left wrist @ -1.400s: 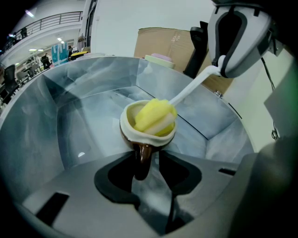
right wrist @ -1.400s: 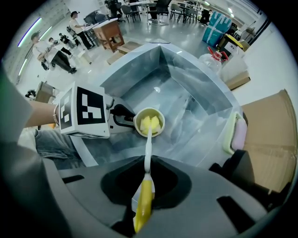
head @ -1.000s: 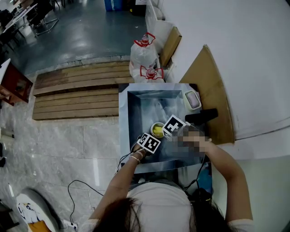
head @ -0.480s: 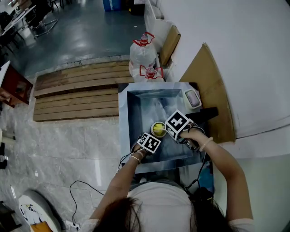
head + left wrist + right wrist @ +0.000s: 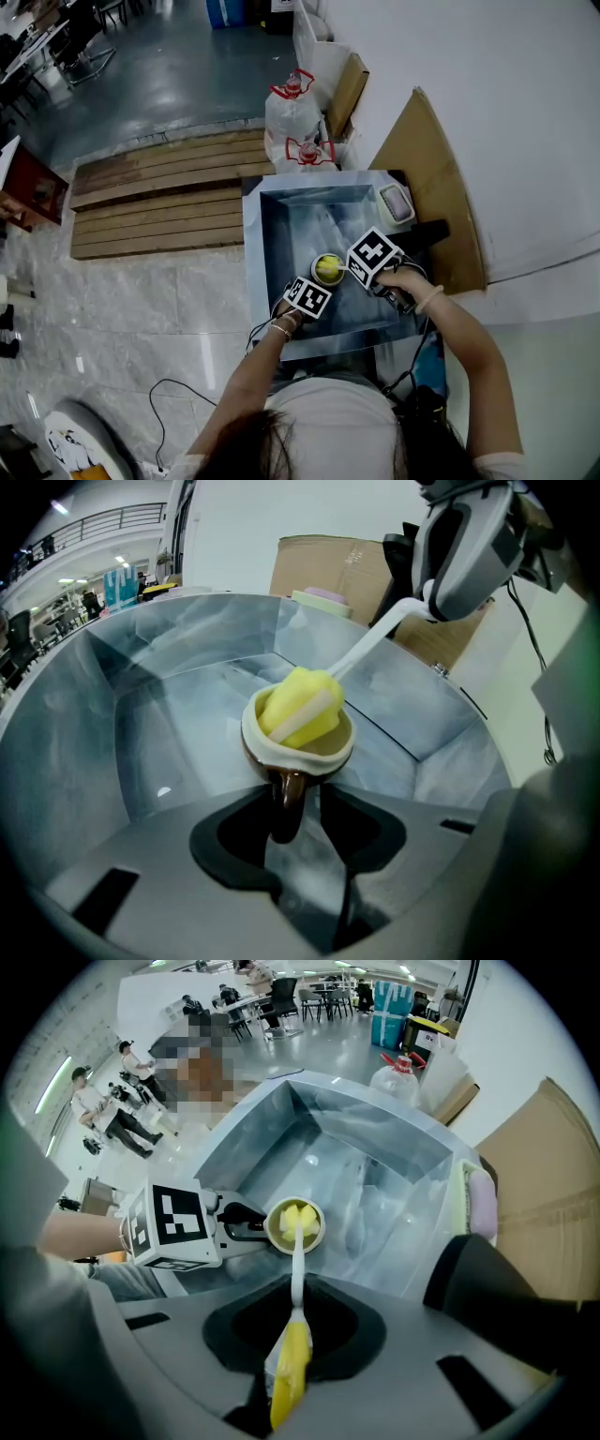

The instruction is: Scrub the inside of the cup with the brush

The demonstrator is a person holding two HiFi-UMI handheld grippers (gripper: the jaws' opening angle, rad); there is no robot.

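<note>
Since a sec ago the right gripper (image 5: 364, 272) has edged a bit toward the sink's right side and rolled, so its marker cube shows at a diff. tilt. The left gripper (image 5: 317, 284) and the cup (image 5: 327, 270) sit where they were. The left gripper (image 5: 286, 810) has its jaws partway closed and clamped on the cup's brown handle. The cup (image 5: 255, 745) is upright w/ its mouth up; whether its base touches the sink floor can't be told. The right gripper (image 5: 291, 1340) points down, its jaws set narrow and gripping the yellow grip end of the brush (image 5: 296, 1274). The white stem runs from there to the cup (image 5: 273, 1229). The yellow foam head of the brush (image 5: 302, 712) sits in the cup mouth, fills most of it and bulges above the cream rim, w/ little gap left around it. The cup is approx mid-sink, in the near half. The sink (image 5: 255, 244) has bare steel floor open toward its far and left walls. The right side is tighter: the right gripper hangs over it, and a dark block (image 5: 417, 239) sits on the right rim. A soap tray (image 5: 396, 203) is at the far right corner, well apart from the cup. A cardboard sheet (image 5: 436, 178) leans just beside the sink's right edge.
</note>
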